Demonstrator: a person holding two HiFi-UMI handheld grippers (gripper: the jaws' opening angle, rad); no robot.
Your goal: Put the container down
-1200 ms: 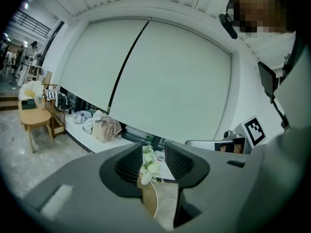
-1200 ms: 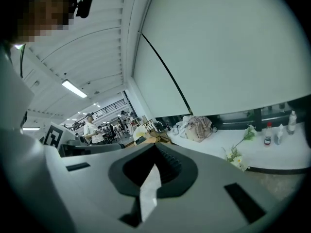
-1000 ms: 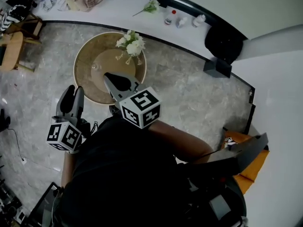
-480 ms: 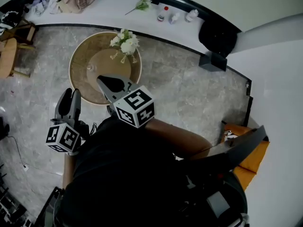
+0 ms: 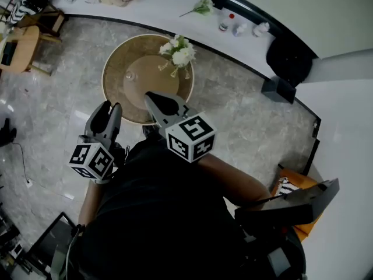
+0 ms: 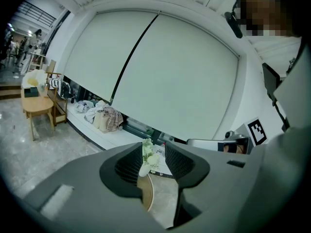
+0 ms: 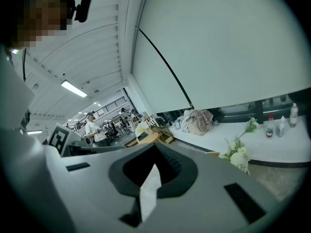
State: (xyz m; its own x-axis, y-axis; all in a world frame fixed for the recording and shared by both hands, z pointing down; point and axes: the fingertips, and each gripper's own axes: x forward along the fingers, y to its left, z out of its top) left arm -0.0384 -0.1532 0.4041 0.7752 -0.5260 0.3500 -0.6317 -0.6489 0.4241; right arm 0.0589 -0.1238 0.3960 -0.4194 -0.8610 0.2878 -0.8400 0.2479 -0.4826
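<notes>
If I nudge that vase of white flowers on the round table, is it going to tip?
Probably tips easily: the vase looks slim, with a wider bunch of white flowers on top. It stands toward the round table's rim, so a push might send it off.

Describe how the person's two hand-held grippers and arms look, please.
The left gripper and the right gripper are grey plastic tools, each with two tapering jaws lined inside with dark ribbed pads. Each carries at its rear a white cube printed with black square markers. The person wears a black top, and the forearms are uncovered.
</notes>
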